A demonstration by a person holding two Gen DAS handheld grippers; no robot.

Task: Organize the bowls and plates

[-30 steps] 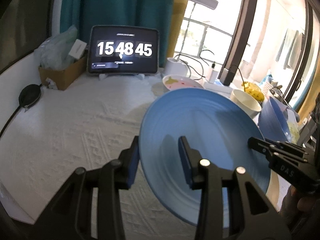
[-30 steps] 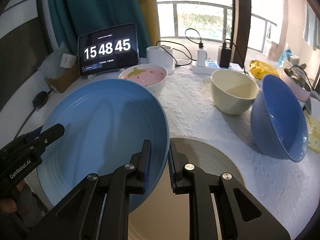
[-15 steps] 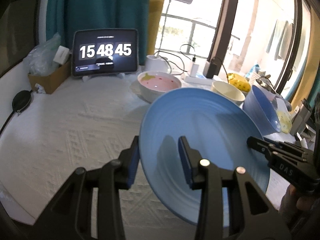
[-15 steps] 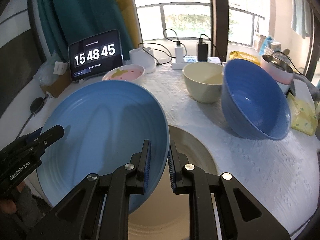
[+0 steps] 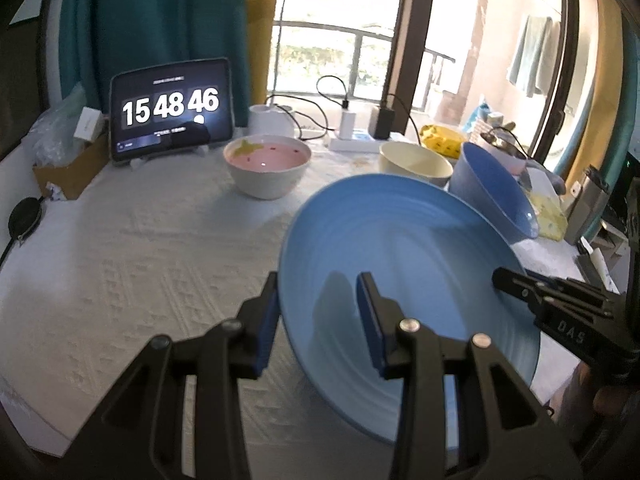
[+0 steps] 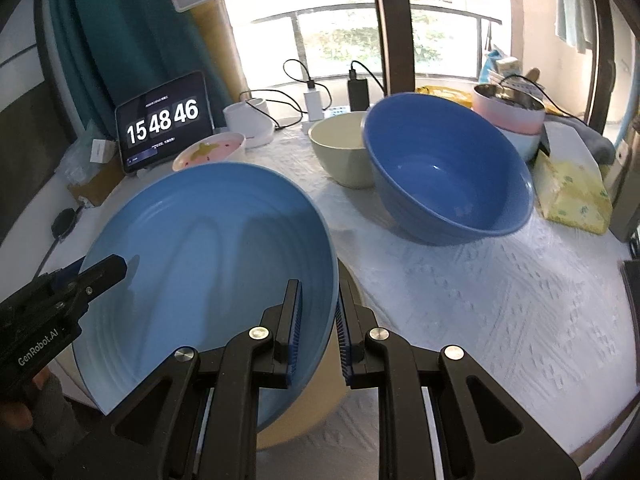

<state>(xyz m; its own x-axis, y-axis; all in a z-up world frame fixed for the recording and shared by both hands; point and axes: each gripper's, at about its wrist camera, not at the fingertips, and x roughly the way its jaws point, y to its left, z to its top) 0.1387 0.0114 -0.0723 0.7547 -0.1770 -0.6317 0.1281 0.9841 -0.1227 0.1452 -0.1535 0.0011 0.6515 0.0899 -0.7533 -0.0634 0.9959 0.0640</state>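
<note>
- My left tool (image 5: 318,320) is clamped on the near-left rim of the blue plate (image 5: 404,280): one pad sits under the rim, the other inside the dish.
- My right tool (image 6: 318,332) pinches the opposite rim of the same plate, jaws nearly together with only the thin edge between them.
- In the left wrist view I see the right tool's tip lying on the plate's right edge; in the right wrist view the left tool's tip lies on its left edge.
- The plate is tilted and lifted off the white textured table (image 5: 120,248); its dish is empty.
- Directly under the plate, in the right wrist view, I can see a cream plate (image 6: 320,408) lying flat on the table, mostly hidden.
- Beyond it a large blue bowl (image 6: 448,172) leans tilted, nothing in it, touching or just beside a cream bowl (image 6: 340,148) that also looks empty.
- A white bowl with a pink inside (image 5: 267,166) stands further left; I cannot tell whether the yellow shape is print or contents.
- At the far right stacked pink bowls (image 6: 510,116) hold something metallic.
- A tablet (image 5: 172,112) at the back edge shows a clock, with a cardboard box (image 5: 68,168) of plastic bags beside it.
- A yellow tissue pack (image 6: 572,192) lies right of the blue bowl.
</note>
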